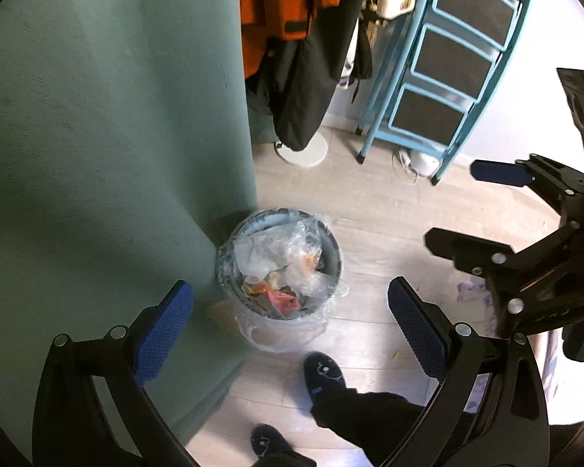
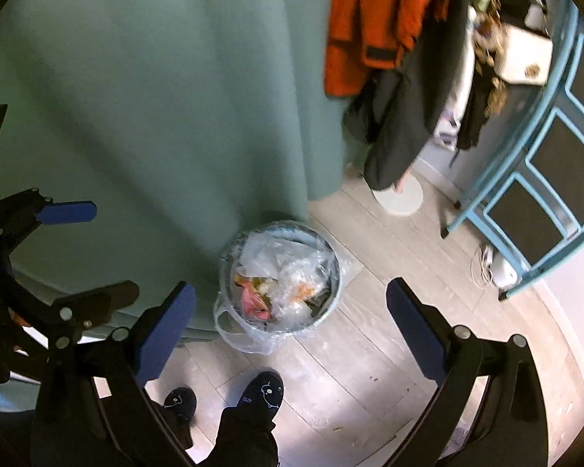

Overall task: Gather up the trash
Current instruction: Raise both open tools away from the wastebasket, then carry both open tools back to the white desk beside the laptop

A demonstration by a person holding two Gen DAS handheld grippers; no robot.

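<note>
Pale wood-look flooring (image 1: 370, 210) meets a green wall (image 1: 116, 116) at a corner, and the round waste bin (image 1: 333, 257) stands on the floor against that corner, lined with a clear plastic bag (image 1: 288, 334) whose slack spills over the rim and down the front. The bin is nearly full of crumpled clear film and coloured wrappers (image 1: 280, 295). Both tools hang well above it, pointing steeply down. The left gripper (image 1: 290, 327) has its blue pads spread wide with nothing between them; the right gripper (image 2: 290, 329) is likewise spread and empty. Handling judgement: the liner is thin, soft and slippery, likely to tear if pulled hard; the contents look light. Take hold at the loose bunched film or the handle loop (image 2: 224, 317) hanging at the front of the rim, one tool on each side, and gather before lifting. An orange jacket (image 1: 288, 4) and a blue stepladder (image 1: 447, 78) stand beyond. No brand, label or legible writing appears; the person's dark slippers (image 2: 262, 391) carry only a small cartoon figure.
</note>
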